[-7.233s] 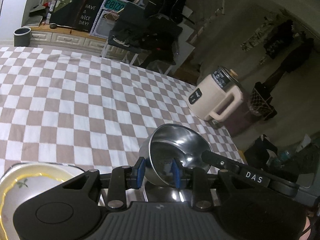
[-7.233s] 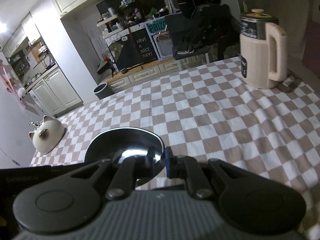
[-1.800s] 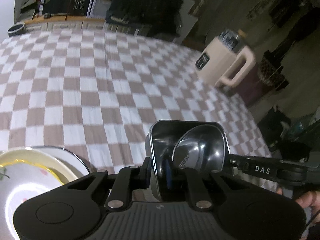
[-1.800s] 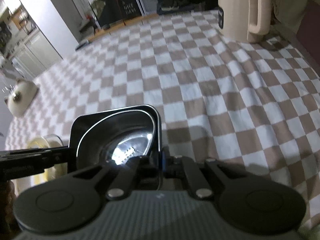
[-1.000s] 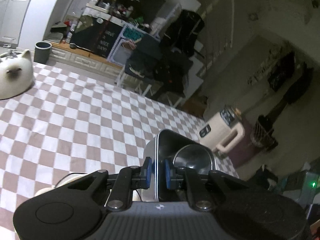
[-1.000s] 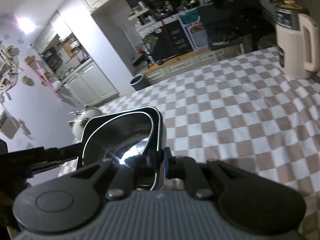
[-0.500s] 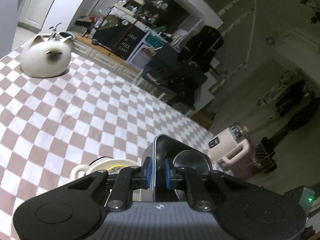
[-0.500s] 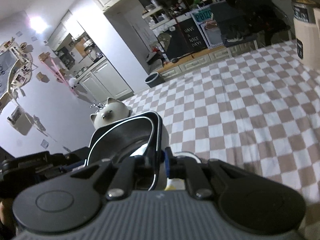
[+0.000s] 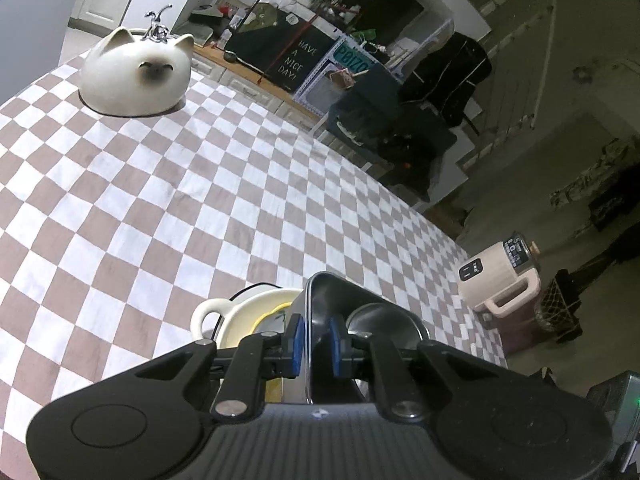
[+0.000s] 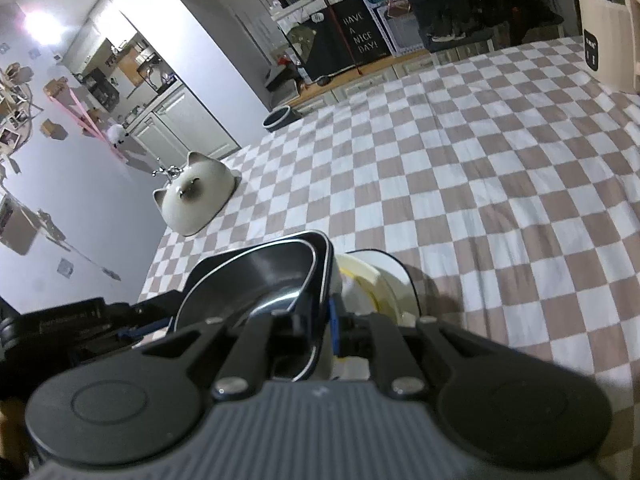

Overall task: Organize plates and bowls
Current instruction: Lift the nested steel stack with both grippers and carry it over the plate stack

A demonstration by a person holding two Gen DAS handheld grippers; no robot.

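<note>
A square steel container (image 9: 320, 292) with a round steel bowl (image 9: 380, 320) inside it hangs between both grippers. My left gripper (image 9: 314, 338) is shut on its left wall, the blue pads (image 9: 295, 336) pressing the rim. My right gripper (image 10: 320, 328) is shut on the opposite wall of the container (image 10: 256, 276). Directly beneath sits a cream dish with a loop handle (image 9: 224, 312), holding a yellow-rimmed plate (image 9: 272, 312). The same cream dish (image 10: 384, 280) shows to the right of the container in the right wrist view. Whether container and dish touch is hidden.
A checkered tablecloth (image 9: 180, 200) covers the table. A white cat-shaped ceramic pot (image 9: 136, 76) stands at the far left corner, also in the right wrist view (image 10: 196, 196). A cream electric kettle (image 9: 500, 284) stands near the right edge. The other gripper's body (image 10: 76, 328) shows at left.
Both grippers carried the steel container leftward and a little down, over the cream dish. The cat-shaped pot has come closer in both views; the kettle has slid toward the right edge.
</note>
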